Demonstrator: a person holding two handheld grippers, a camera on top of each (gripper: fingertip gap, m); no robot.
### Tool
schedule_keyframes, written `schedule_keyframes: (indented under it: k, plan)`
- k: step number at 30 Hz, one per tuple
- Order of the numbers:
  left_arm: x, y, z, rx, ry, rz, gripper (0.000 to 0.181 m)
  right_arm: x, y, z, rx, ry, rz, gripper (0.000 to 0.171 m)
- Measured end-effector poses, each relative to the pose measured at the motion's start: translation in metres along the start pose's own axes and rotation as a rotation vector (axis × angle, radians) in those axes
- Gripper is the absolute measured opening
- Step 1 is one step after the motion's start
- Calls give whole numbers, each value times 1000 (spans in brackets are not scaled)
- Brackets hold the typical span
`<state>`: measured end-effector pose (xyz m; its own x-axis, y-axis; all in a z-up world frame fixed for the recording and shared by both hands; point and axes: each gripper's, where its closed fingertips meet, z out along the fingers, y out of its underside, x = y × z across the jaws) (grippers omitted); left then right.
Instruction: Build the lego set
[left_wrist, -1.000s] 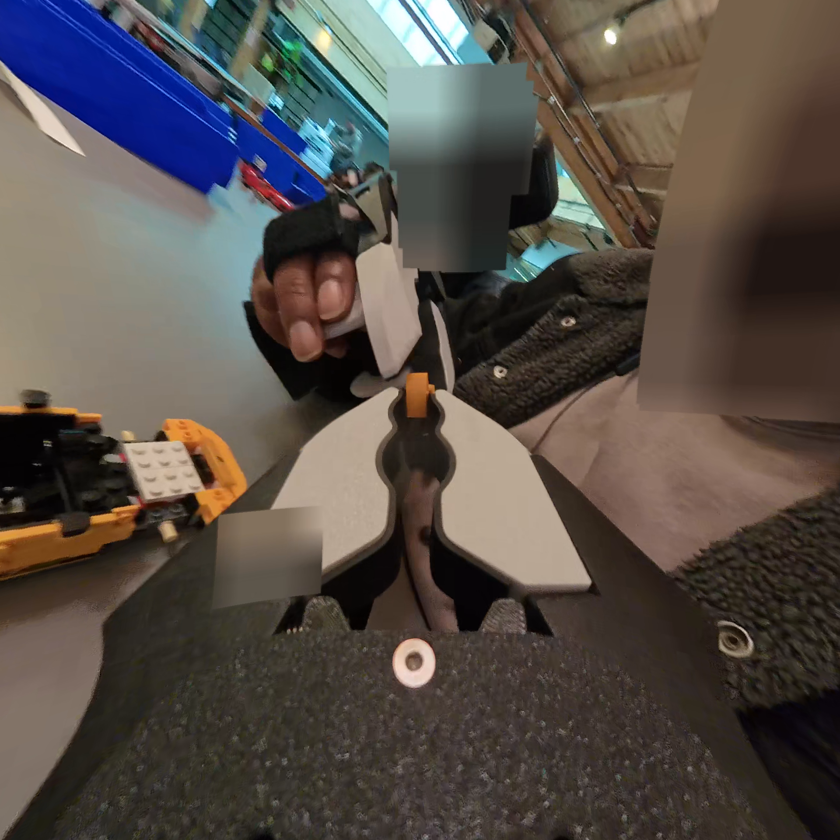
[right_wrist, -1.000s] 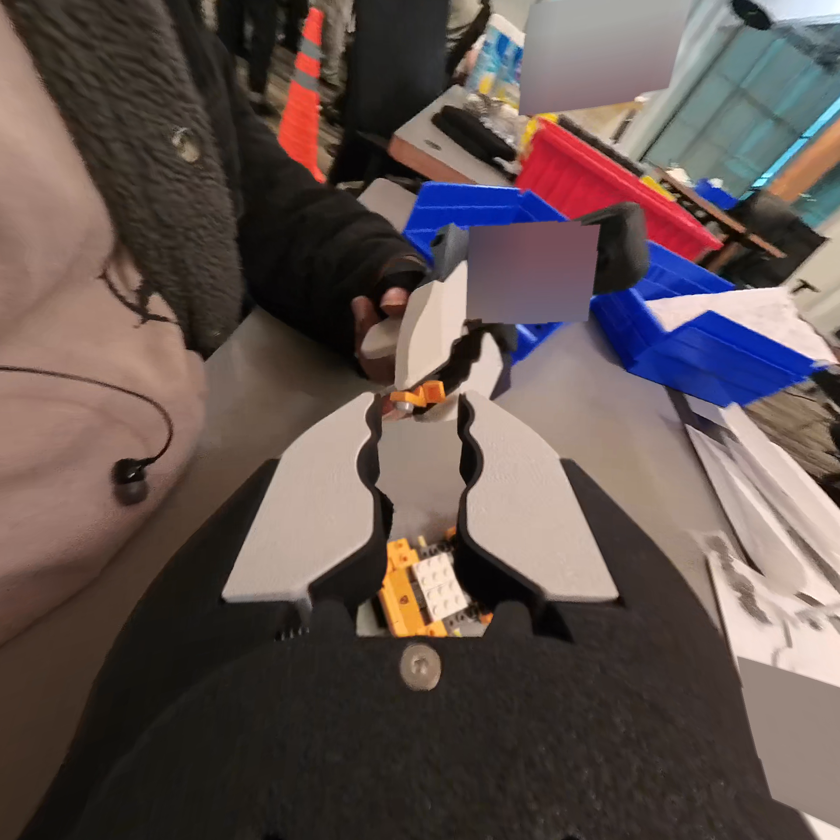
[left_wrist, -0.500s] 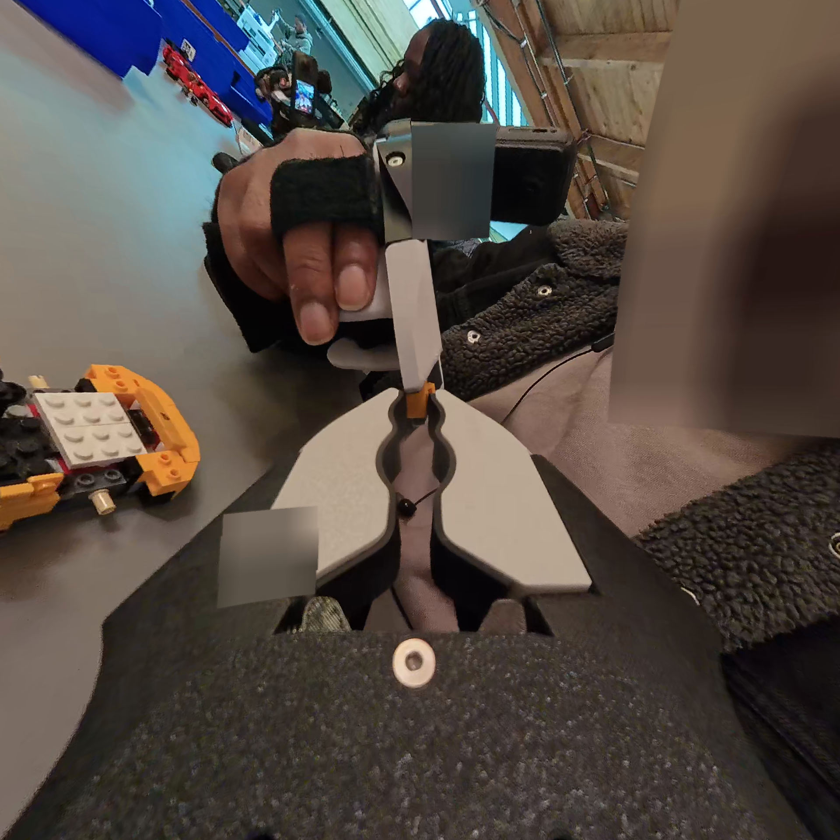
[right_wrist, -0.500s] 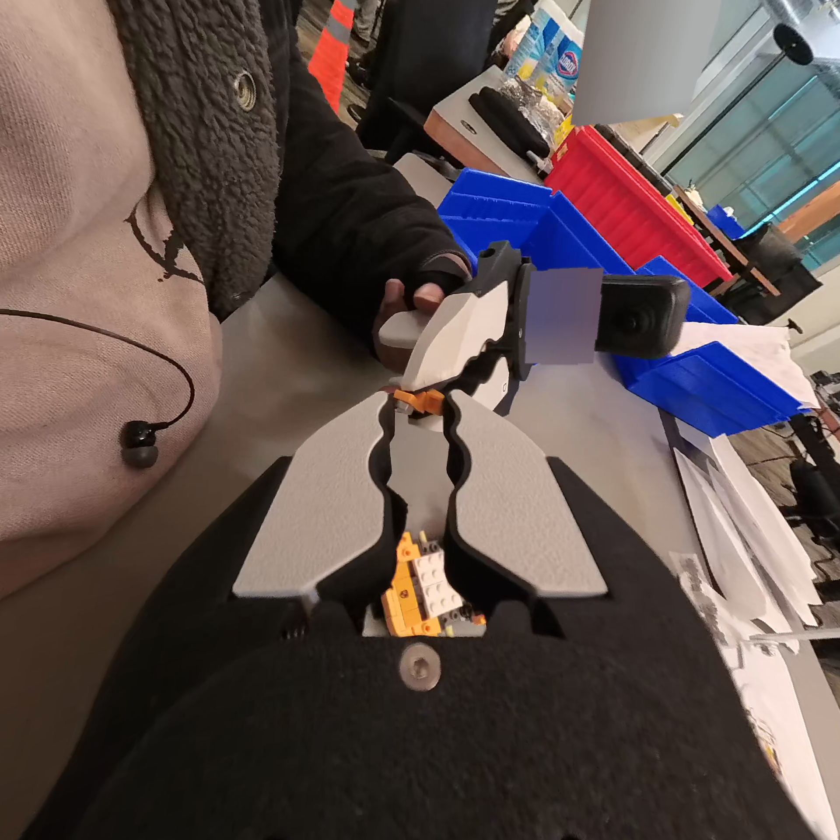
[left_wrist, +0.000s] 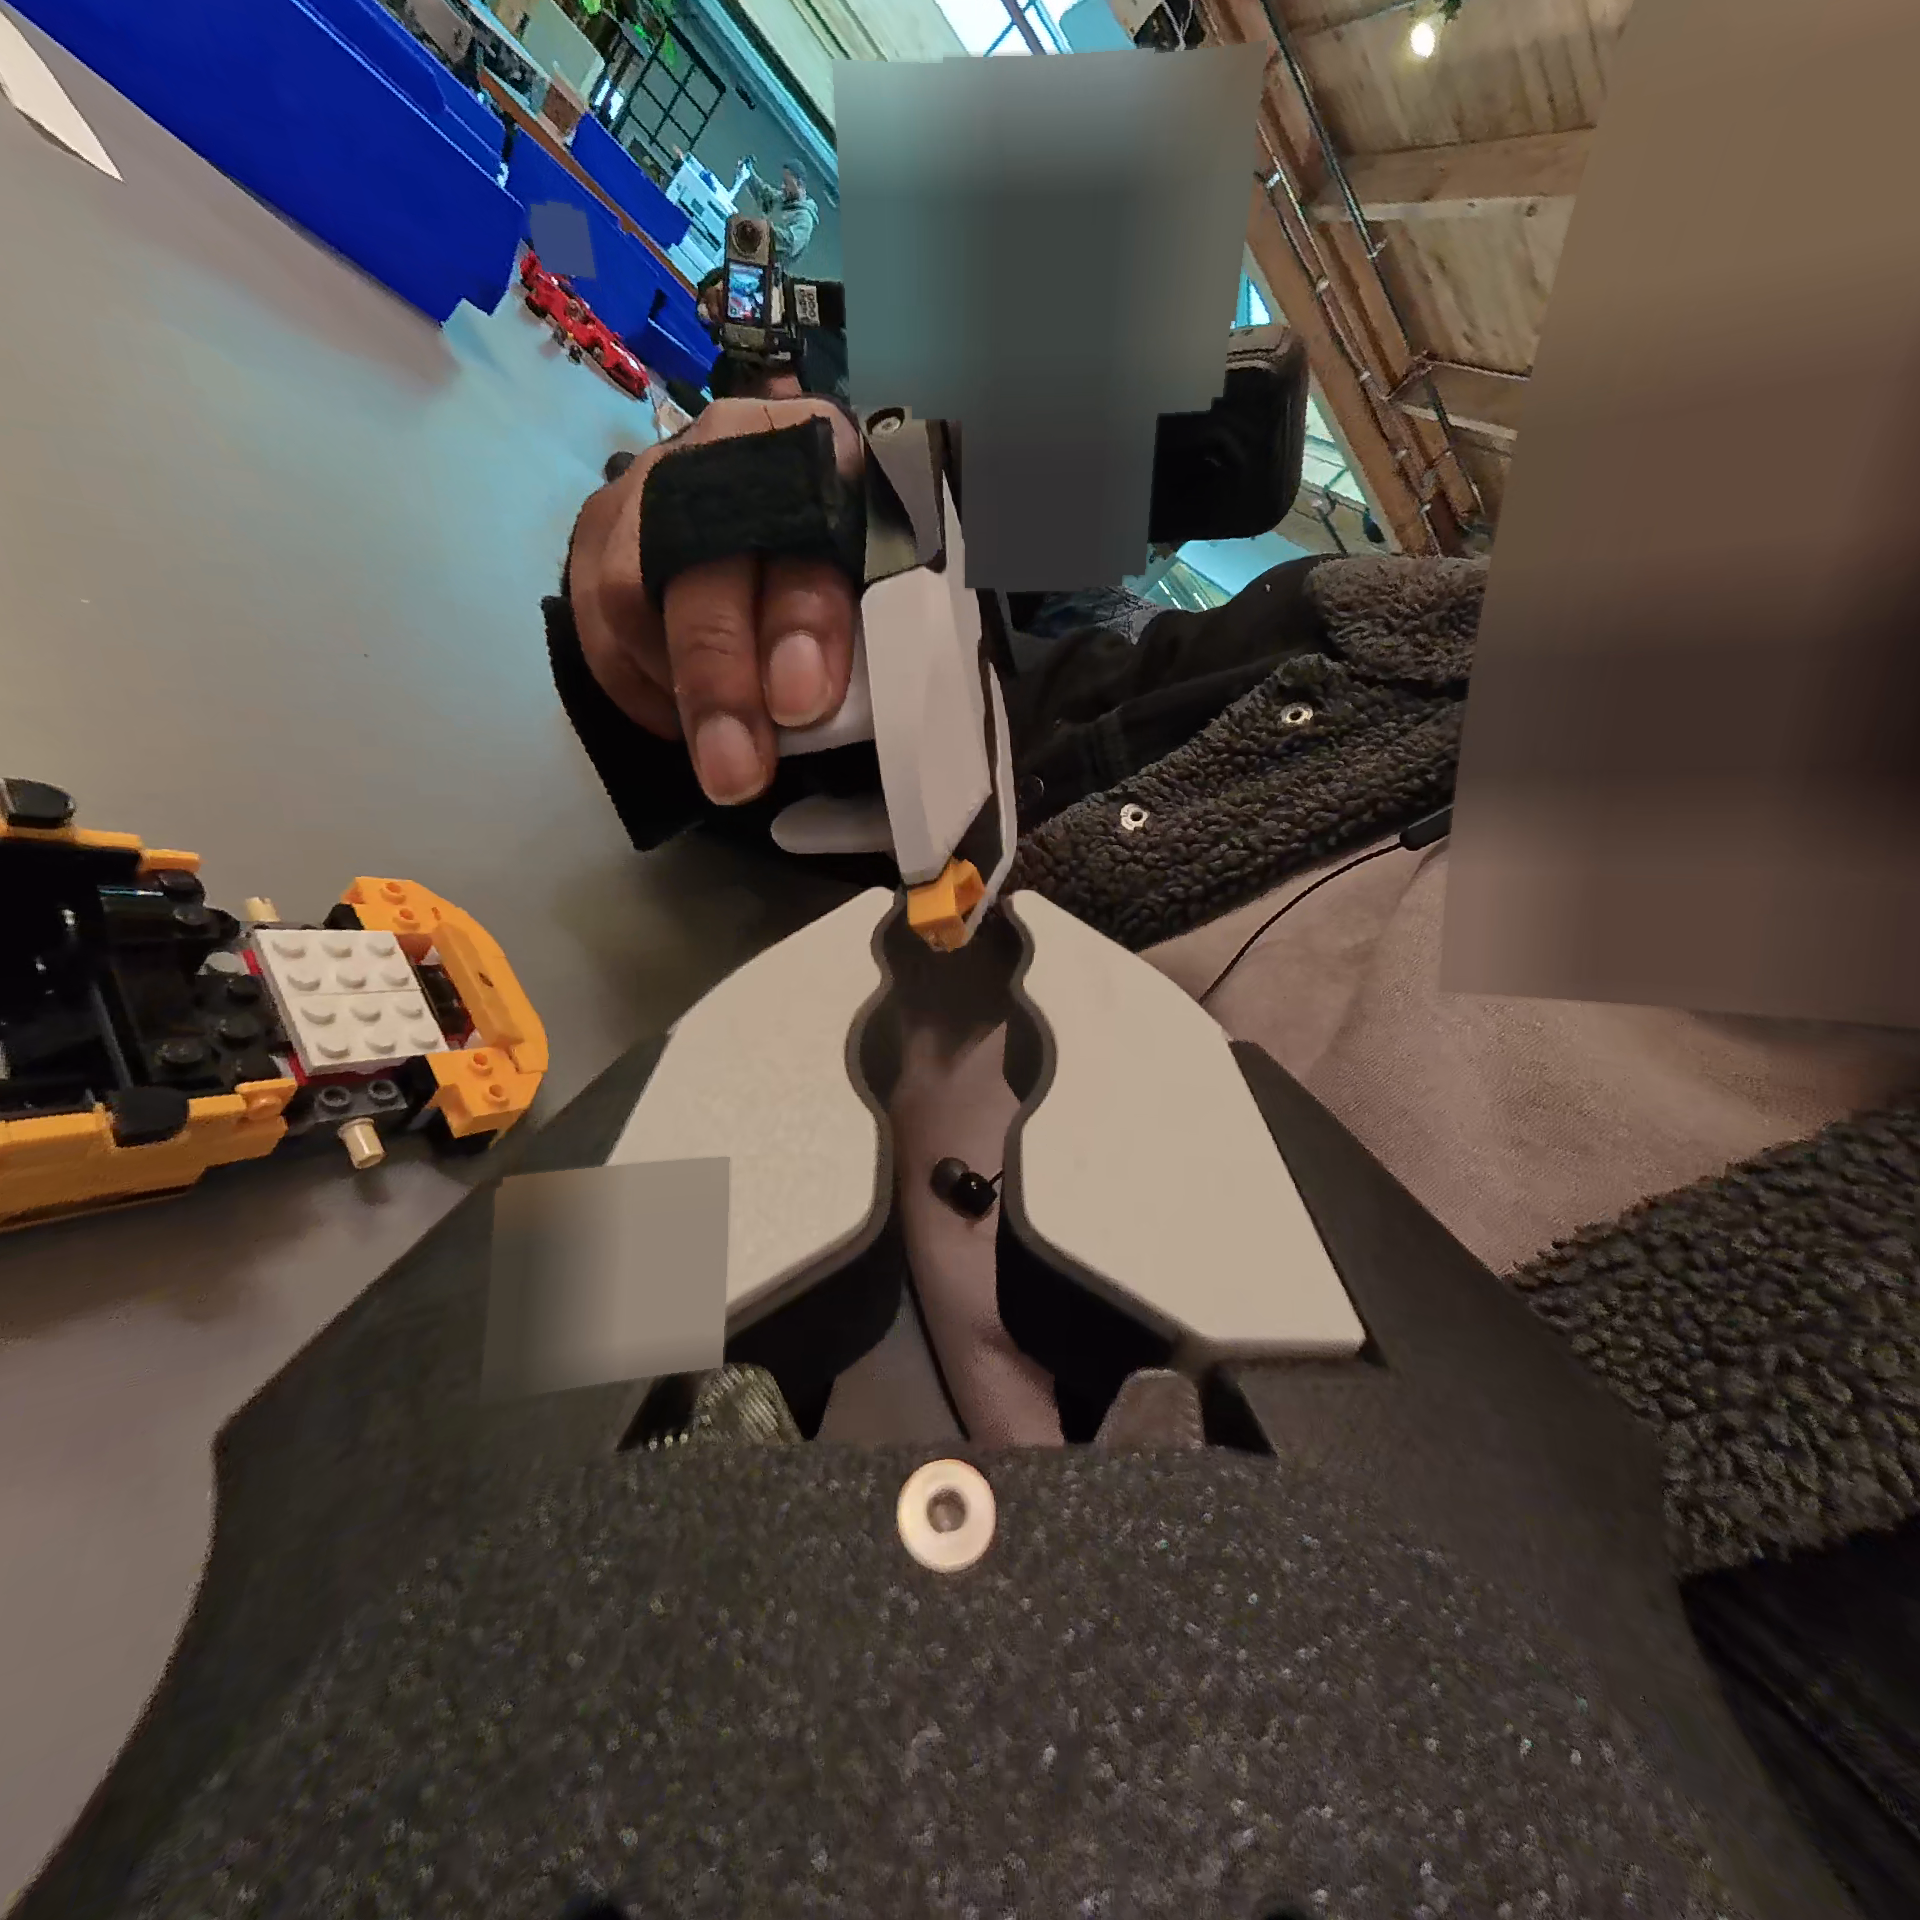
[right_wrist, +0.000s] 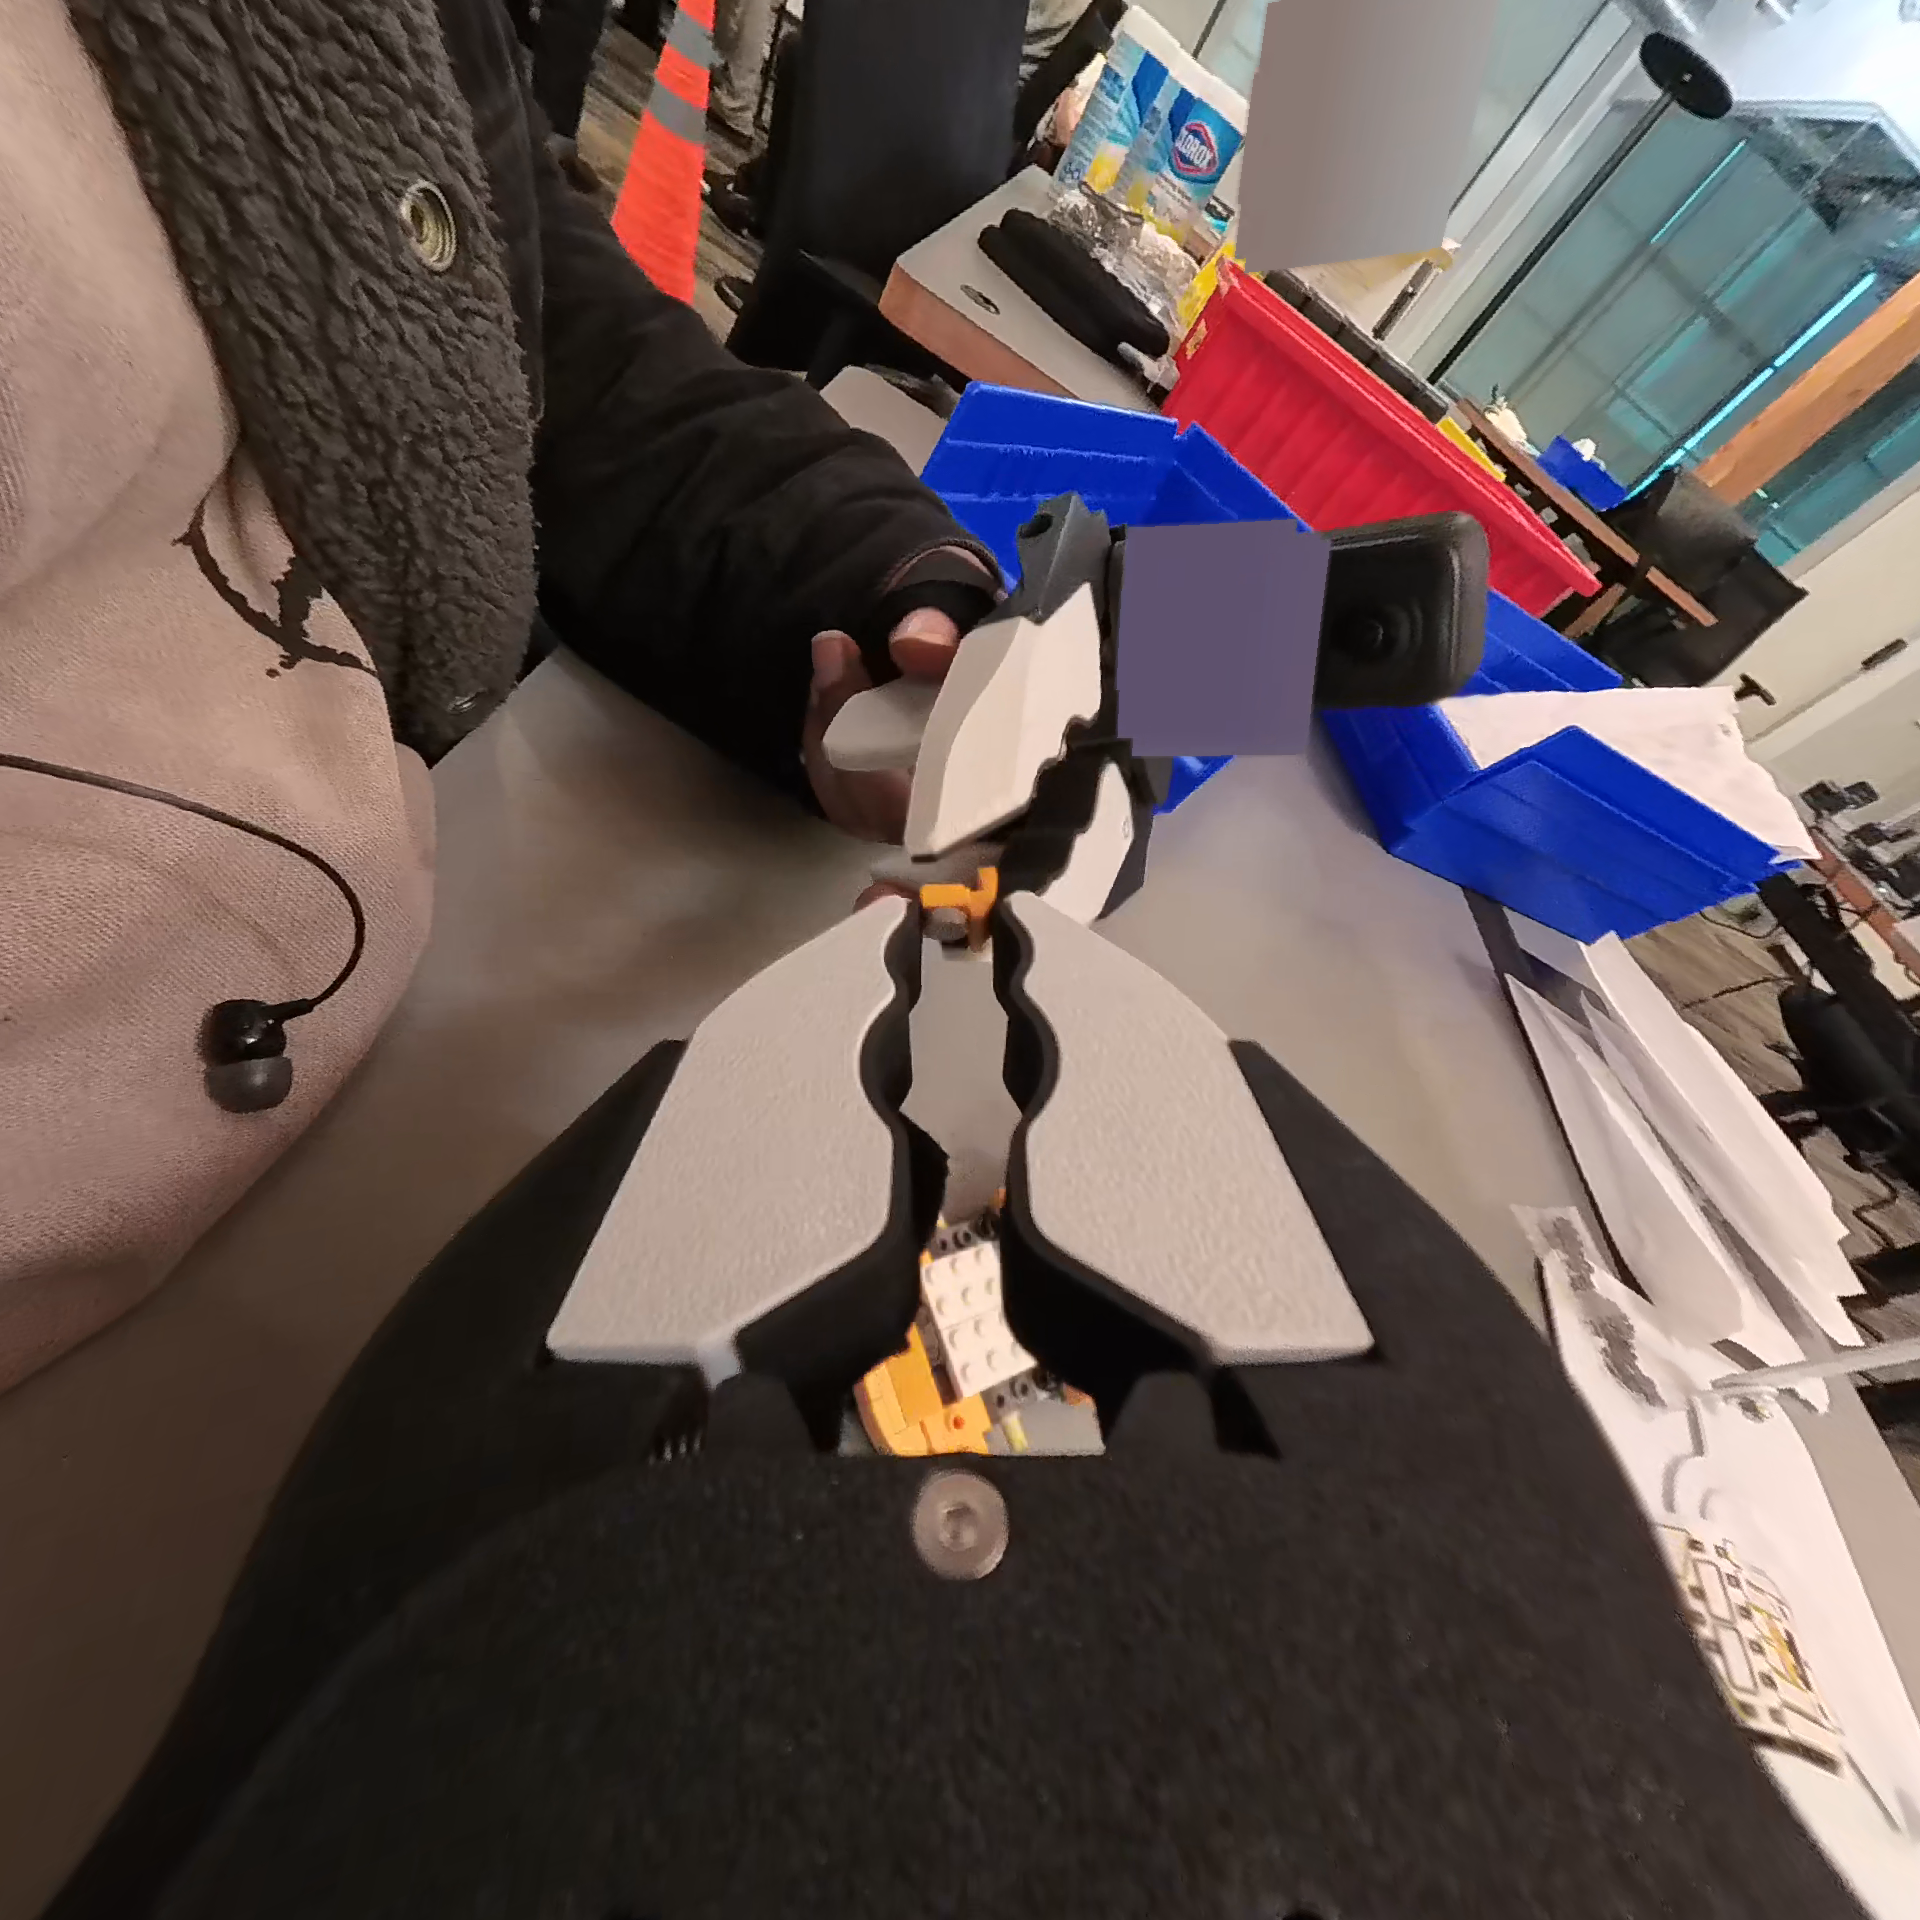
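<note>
A small orange lego piece (left_wrist: 943, 902) sits where the two grippers meet tip to tip above the grey table (left_wrist: 260, 540). My right gripper (right_wrist: 954, 914) is shut on the piece (right_wrist: 958, 900); it shows edge-on in the left wrist view (left_wrist: 951, 878). My left gripper (left_wrist: 951, 920) has its jaws slightly apart, with thin gaps on both sides of the tilted piece; in the right wrist view it (right_wrist: 966, 868) points down at the piece. The half-built orange and black lego car (left_wrist: 343, 1003) lies on the table at the left, and under my right gripper (right_wrist: 966, 1309).
Blue bins (left_wrist: 312, 135) line the far table edge; blue bins (right_wrist: 1558, 821) and a red bin (right_wrist: 1351, 436) stand behind the grippers. Instruction sheets (right_wrist: 1683, 1143) lie at the right. The person's torso (right_wrist: 156, 623) is close on the left. The grippers are tip to tip, or close to it.
My right gripper moved in and shut on the orange piece that my left gripper held. My left jaws have widened slightly and the piece now sits tilted.
</note>
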<state>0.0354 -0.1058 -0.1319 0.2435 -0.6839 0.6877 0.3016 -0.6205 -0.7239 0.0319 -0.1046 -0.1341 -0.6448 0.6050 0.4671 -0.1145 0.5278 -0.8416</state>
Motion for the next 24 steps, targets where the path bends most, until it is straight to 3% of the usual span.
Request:
schedule_keyframes:
  k: [13,24]
  plan:
    - [-14,-19,-4,155,-71,-81,8,24,5,-2,-50,217,-159,13]
    - [-27,-5,-3,1,-314,174,8,14,21,0,-105,157,-81,16]
